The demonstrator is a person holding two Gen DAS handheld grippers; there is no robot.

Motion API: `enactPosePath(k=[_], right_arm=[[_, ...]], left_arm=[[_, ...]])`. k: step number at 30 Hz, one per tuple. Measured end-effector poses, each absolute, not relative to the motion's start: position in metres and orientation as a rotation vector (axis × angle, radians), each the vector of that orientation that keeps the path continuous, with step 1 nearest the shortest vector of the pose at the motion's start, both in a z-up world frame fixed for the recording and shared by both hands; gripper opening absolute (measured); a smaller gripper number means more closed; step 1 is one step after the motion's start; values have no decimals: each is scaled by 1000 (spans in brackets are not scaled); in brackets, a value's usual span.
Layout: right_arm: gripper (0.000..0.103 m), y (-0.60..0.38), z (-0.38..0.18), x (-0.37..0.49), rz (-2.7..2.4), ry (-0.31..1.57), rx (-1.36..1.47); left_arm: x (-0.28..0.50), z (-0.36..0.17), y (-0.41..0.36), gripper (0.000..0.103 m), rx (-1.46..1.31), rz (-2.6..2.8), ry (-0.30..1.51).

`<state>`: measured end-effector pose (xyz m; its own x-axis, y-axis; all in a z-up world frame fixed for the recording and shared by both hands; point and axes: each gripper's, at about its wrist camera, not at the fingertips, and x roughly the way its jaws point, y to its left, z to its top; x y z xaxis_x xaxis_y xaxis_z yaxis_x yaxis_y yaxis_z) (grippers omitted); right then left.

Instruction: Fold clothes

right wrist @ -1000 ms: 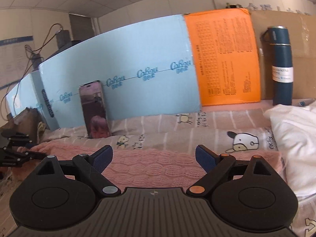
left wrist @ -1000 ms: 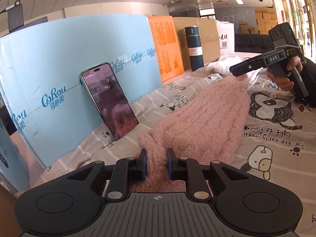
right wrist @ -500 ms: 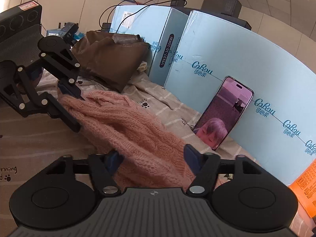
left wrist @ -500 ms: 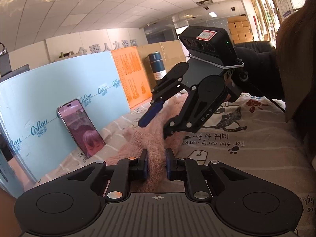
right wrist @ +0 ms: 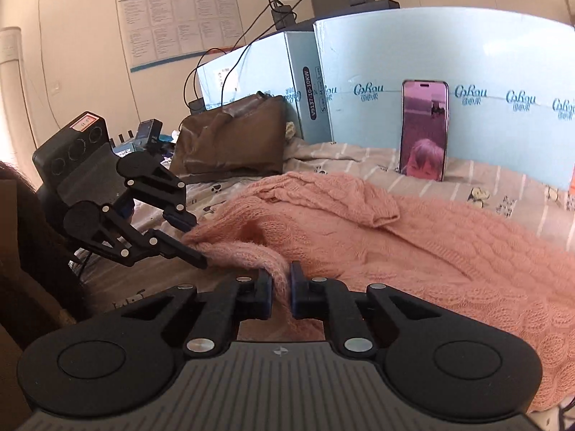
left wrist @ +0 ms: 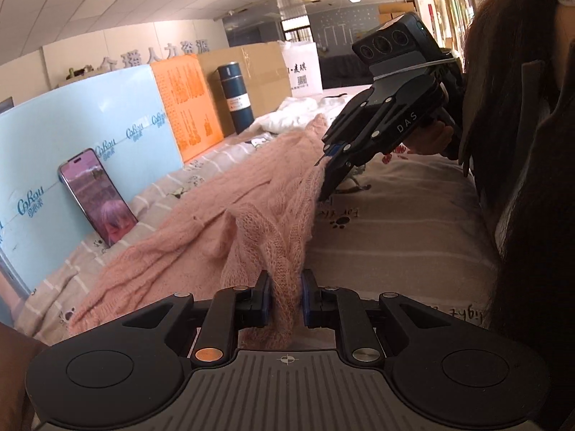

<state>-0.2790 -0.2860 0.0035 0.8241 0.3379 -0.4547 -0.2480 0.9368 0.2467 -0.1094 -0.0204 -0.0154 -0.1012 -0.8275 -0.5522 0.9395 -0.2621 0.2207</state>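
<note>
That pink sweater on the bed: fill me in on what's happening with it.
A person is folding the pink knitted sweater on a cartoon-print bedsheet, holding a two-finger gripper in each hand. The left gripper and the right gripper are each shut on a bunched bit of the sweater's edge, and they sit close to each other over the bed. Most of the sweater lies spread out and rumpled. A phone leans upright against a light blue box behind it.

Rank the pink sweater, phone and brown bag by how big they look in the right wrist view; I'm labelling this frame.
1. Pink sweater, by far the largest.
2. Brown bag.
3. Phone, the smallest.
The fisheye swells the nearby sweater, so true sizes stay unsure.
</note>
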Motion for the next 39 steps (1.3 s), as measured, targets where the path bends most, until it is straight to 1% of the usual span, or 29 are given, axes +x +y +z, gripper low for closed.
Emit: enactPosePath(k=[3,5,6,8,9,10,11,12,13,14,16,19,21,23,24,25,26,27,28,29,35,36,38,39], right_arm=[[12,-286,-8,-285,261,529,233],[19,-292,-6,-293,204,501,264],[22,-299,-4,-301,161,467,291],[51,-318,0,-316,26,408,334],[53,-330,2,-323,-57,381,354],[53,-343,2,-332,-167,356,374],[58,-357,2,-340,-281,331,392],[61,-370,0,-349,-413,309,411],[67,-382,-1,-355,-537,303,434],[69,-393,-3,-360,-664,303,457],[69,-415,-9,-362,-935,347,498],[69,-438,-19,-371,-960,306,629],[69,-455,-27,-378,-886,247,780],[67,-462,-31,-373,-902,234,818],[66,-462,-32,-368,-908,239,803],[60,-463,-33,-364,-902,246,784],[38,-464,-33,-360,-894,257,767],[23,-464,-33,-357,-884,281,758],[6,-464,-32,-355,-875,305,748],[6,-464,-31,-353,-869,324,737],[6,-435,-7,-381,-939,298,633],[6,-431,-3,-386,-951,293,615],[6,-422,3,-394,-975,291,582],[6,-420,-3,-396,-992,321,577]], left_arm=[[-112,-25,-20,16,720,-1694,261],[-112,-27,-16,17,709,-1690,282],[-111,-28,-12,20,703,-1682,289],[-110,-28,-8,21,687,-1661,289],[-111,-27,-5,23,679,-1651,287],[-112,-25,-3,29,673,-1643,272],[-115,-23,-2,33,667,-1636,254],[-118,-21,-3,43,662,-1640,232],[-123,-18,-5,52,656,-1648,210],[-128,-16,-9,55,656,-1667,184],[-139,-14,-20,58,665,-1706,131],[-159,-14,-45,64,695,-1746,58],[-180,-23,-63,64,822,-1763,-21],[-194,-37,-78,64,966,-1759,-88],[-194,-40,-85,62,980,-1776,-84],[-192,-40,-90,56,968,-1800,-69],[-189,-40,-96,47,959,-1823,-52],[-185,-41,-99,14,946,-1823,-64],[-182,-43,-101,3,925,-1812,-82],[-177,-42,-100,3,897,-1827,-73],[-140,-13,-86,3,597,-1912,44],[-138,-12,-84,3,576,-1933,62],[-144,-18,-85,3,619,-1936,71],[-148,-22,-85,3,646,-1935,73]])
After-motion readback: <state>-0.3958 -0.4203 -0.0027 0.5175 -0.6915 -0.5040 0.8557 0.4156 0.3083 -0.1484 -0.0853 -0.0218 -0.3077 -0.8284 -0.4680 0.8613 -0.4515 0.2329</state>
